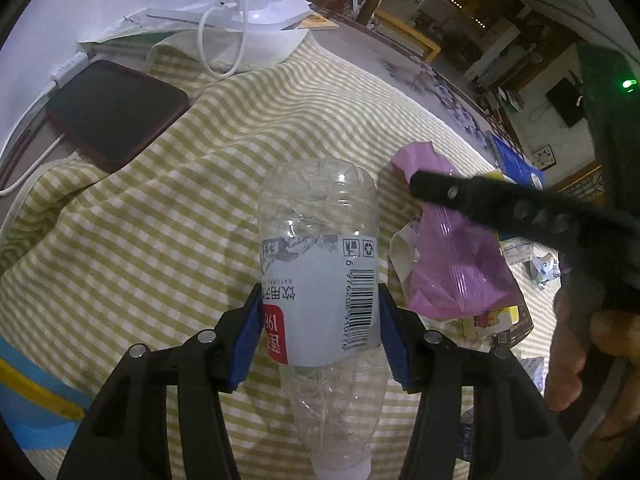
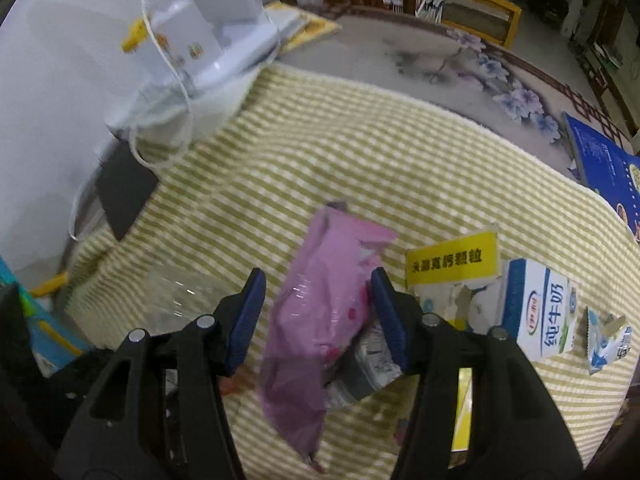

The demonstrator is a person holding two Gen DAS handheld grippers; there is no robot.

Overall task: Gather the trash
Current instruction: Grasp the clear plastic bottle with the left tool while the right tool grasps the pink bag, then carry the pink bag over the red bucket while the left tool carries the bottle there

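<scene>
The left gripper [image 1: 318,320] points forward over the checked cloth [image 1: 160,240], its blue pads pressed against both sides of a clear plastic bottle [image 1: 320,264] at the label, cap end toward the camera. The right gripper [image 2: 318,316] angles down with fingers spread wide, straddling a pink plastic bag [image 2: 320,312] lying beside a milk carton [image 2: 540,312]; it holds nothing

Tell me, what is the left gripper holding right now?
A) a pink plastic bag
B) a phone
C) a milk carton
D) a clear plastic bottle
D: in the left wrist view, the left gripper has its blue pads pressed on both sides of the labelled middle of the clear plastic bottle, while the pink plastic bag lies off to the side on the checked cloth.
</scene>
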